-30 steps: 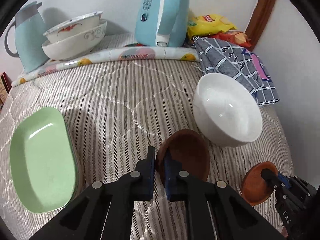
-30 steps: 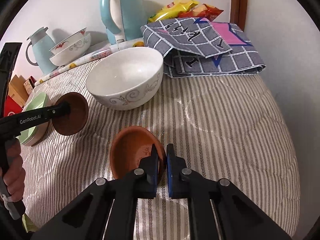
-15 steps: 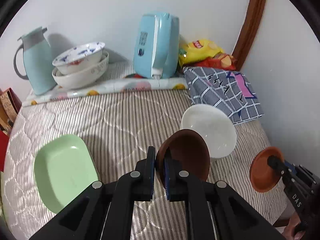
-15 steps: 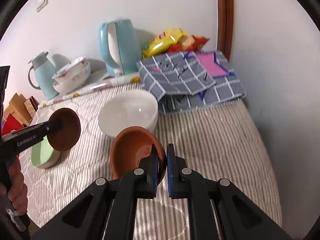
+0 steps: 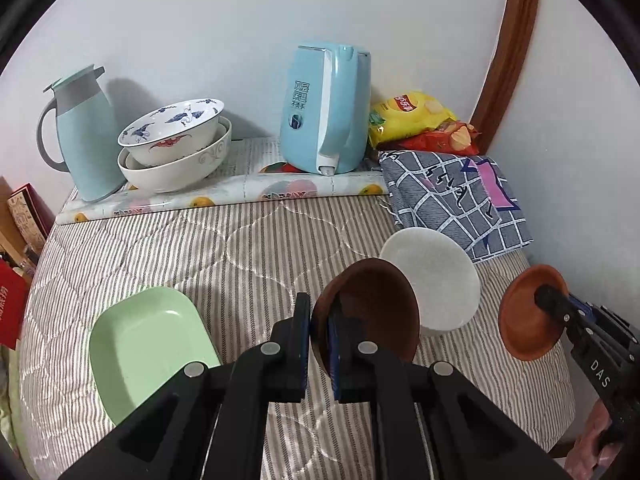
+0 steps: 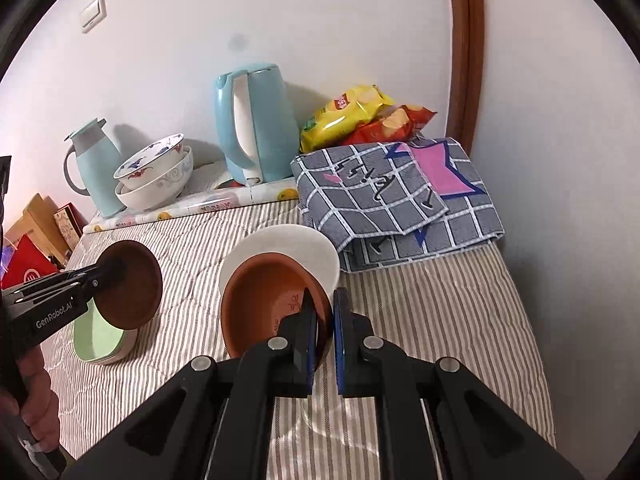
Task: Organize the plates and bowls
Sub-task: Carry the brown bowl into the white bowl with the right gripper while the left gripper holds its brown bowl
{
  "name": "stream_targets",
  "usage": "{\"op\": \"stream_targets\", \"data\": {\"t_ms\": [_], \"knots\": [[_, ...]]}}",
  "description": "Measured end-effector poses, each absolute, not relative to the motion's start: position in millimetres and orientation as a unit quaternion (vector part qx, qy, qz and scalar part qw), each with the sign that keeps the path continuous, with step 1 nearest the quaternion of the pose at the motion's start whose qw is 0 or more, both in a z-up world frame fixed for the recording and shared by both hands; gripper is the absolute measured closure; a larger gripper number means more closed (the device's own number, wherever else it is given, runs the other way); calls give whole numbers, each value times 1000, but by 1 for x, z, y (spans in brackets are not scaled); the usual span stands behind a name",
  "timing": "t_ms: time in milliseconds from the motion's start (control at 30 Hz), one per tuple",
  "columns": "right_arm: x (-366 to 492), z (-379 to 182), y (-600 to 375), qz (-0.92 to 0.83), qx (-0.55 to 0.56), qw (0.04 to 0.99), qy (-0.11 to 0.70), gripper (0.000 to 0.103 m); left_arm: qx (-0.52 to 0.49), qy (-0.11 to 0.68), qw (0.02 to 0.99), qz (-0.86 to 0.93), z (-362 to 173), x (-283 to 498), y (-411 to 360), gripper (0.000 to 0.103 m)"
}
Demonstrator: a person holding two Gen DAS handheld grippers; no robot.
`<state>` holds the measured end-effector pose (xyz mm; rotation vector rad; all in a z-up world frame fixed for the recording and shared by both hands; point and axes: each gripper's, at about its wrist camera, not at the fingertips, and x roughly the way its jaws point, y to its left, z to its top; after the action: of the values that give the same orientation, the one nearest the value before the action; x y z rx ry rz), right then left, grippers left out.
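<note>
My left gripper (image 5: 319, 318) is shut on the rim of a dark brown bowl (image 5: 372, 308), held tilted in the air above the striped bed cover. My right gripper (image 6: 323, 312) is shut on the rim of an orange-brown bowl (image 6: 268, 300), also lifted; from the left wrist view that orange-brown bowl (image 5: 528, 312) hangs at the right. The dark brown bowl (image 6: 128, 284) appears at the left of the right wrist view. A white bowl (image 5: 436, 280) rests on the cover behind both. A green rectangular dish (image 5: 148, 344) lies at the left.
Two stacked patterned bowls (image 5: 176, 148), a pale blue jug (image 5: 84, 132) and a blue kettle (image 5: 324, 108) stand on a board by the wall. A folded checked cloth (image 5: 456, 196) and snack bags (image 5: 416, 116) fill the back right corner. Boxes (image 6: 36, 240) sit past the left edge.
Both grippers have risen with their bowls, so the bed cover, white bowl and green dish look smaller and farther below. More of the wall is in view.
</note>
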<state>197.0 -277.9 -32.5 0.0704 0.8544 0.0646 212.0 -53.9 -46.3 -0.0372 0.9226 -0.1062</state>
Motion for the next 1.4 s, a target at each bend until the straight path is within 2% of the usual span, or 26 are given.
{"op": "stream_targets", "data": {"t_ms": [400,1400], "knots": [[241,-45,-254,34,5,903,429,95,-21,454,890,-42,-56,238,-36,95],[312,-120,-233,36,-25,858,512,95,-48,478,877,-11,-98,286,5,94]]}}
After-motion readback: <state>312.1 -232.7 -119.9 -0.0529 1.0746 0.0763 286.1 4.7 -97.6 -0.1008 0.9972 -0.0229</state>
